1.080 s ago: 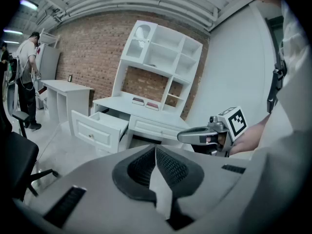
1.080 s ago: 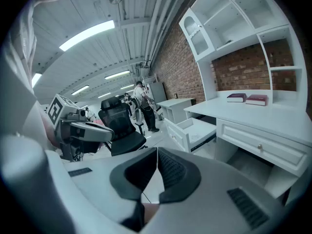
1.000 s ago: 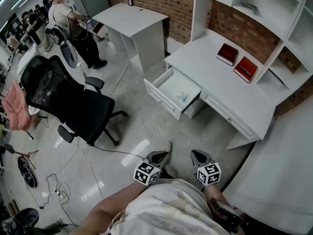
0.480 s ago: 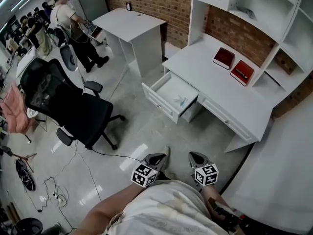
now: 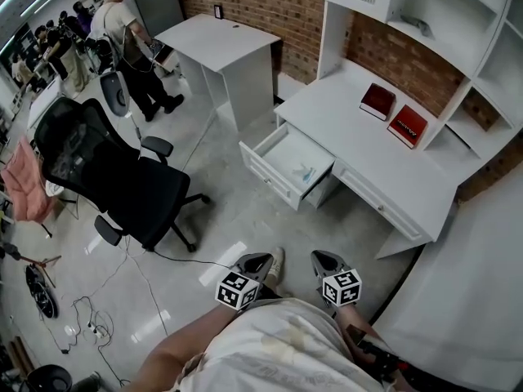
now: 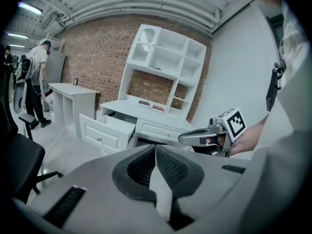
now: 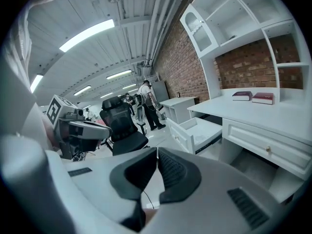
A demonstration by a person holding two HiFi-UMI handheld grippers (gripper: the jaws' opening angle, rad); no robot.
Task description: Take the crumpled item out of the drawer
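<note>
The white desk's left drawer (image 5: pixel 288 163) stands pulled open, and a small pale crumpled item (image 5: pixel 305 172) lies on its floor. Both grippers are held low, close to the person's body and well short of the desk. My left gripper (image 5: pixel 263 259) is shut with nothing between its pads. My right gripper (image 5: pixel 315 257) is also shut and empty. The open drawer (image 6: pixel 106 131) shows far ahead in the left gripper view, with the right gripper (image 6: pixel 191 137) alongside. In the right gripper view the drawer (image 7: pixel 195 130) is ahead and the left gripper (image 7: pixel 92 129) is at the left.
Two red books (image 5: pixel 393 113) lie on the desk (image 5: pixel 359 149) under a white shelf unit. A black office chair (image 5: pixel 106 174) stands on the left, with cables (image 5: pixel 90 317) on the floor. A small white table (image 5: pixel 221 35) and people (image 5: pixel 131 39) are at the back left.
Both grippers have edged a little forward toward the desk, side by side and still shut. The drawer stays open with the item inside.
</note>
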